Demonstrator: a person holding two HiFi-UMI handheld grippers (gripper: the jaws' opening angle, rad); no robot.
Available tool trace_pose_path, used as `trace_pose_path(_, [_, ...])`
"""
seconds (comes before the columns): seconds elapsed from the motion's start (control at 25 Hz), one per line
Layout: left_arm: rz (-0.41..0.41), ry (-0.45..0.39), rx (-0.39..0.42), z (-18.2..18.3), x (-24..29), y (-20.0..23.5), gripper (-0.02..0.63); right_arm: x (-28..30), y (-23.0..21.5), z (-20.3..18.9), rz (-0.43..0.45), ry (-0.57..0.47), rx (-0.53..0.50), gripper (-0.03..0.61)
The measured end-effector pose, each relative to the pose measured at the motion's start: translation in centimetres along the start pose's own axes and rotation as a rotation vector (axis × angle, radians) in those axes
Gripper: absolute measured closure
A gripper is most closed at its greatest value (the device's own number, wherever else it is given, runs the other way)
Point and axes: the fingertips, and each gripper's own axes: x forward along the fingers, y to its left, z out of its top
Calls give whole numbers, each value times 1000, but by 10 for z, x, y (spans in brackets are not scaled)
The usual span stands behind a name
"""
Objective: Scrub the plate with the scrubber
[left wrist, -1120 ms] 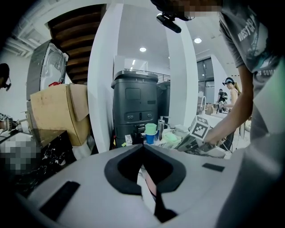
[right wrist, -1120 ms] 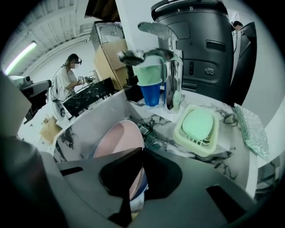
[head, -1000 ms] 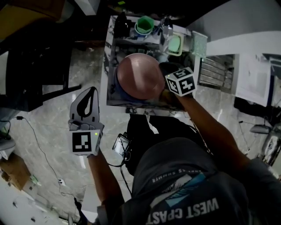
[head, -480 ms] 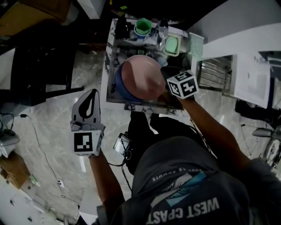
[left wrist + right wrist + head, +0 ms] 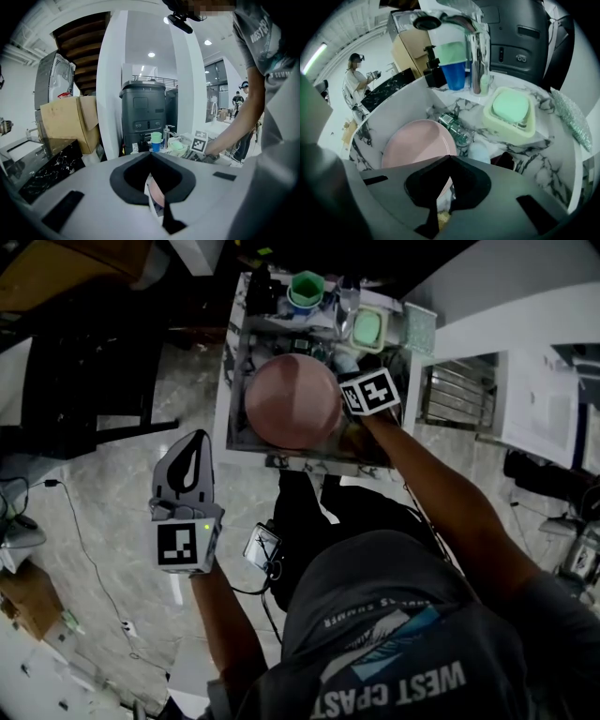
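**A:** What's there, biggest thing first?

**B:** The sink (image 5: 226, 399) sits at the person's twelve o'clock. The pink plate (image 5: 292, 401) lies in its basin and fills most of it.

**A:** And the tools?

**B:** The right gripper (image 5: 449, 159) is at the plate's three o'clock, just beside its edge, pointing steeply down. Its jaws are pressed together with nothing between the tips. The left gripper (image 5: 192, 448) hangs at the plate's seven o'clock, well apart over the floor. Its jaws are also together and empty.

**A:** So where's the scrubber?

**B:** My guess is the pale green pad (image 5: 511, 105) in its dish (image 5: 506, 132) on the ledge, at the plate's one o'clock. A yellowish scrap (image 5: 440, 219) shows beneath the right jaws, but I can't tell what it is.

**A:** Which step is this?

**B:** I judge that no scrubbing is under way, because neither tool holds a scrubber. Next, the right jaws need to part, close on the pad, and bring it flat onto the plate.
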Motion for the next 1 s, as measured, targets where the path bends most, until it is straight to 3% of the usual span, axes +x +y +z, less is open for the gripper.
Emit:
trace_pose_path(0.28, [-4, 21, -24, -13, 1, 11, 612, 28, -9, -19, -9, 53, 68, 546])
trace_pose_path(0.4, [-10, 28, -24, -19, 3, 18, 612, 37, -11, -22, -12, 53, 83, 446])
trace_pose_path(0.44, [-12, 32, -26, -21, 5, 20, 612, 40, -11, -23, -16, 55, 85, 442])
trace_pose_path(0.84, [-33, 61, -53, -34, 21, 37, 612, 63, -15, -34, -48, 97, 72, 443])
trace_pose_path(1.0, [-43, 59, -52, -35, 25, 39, 612, 65, -9, -33, -52, 97, 28, 492])
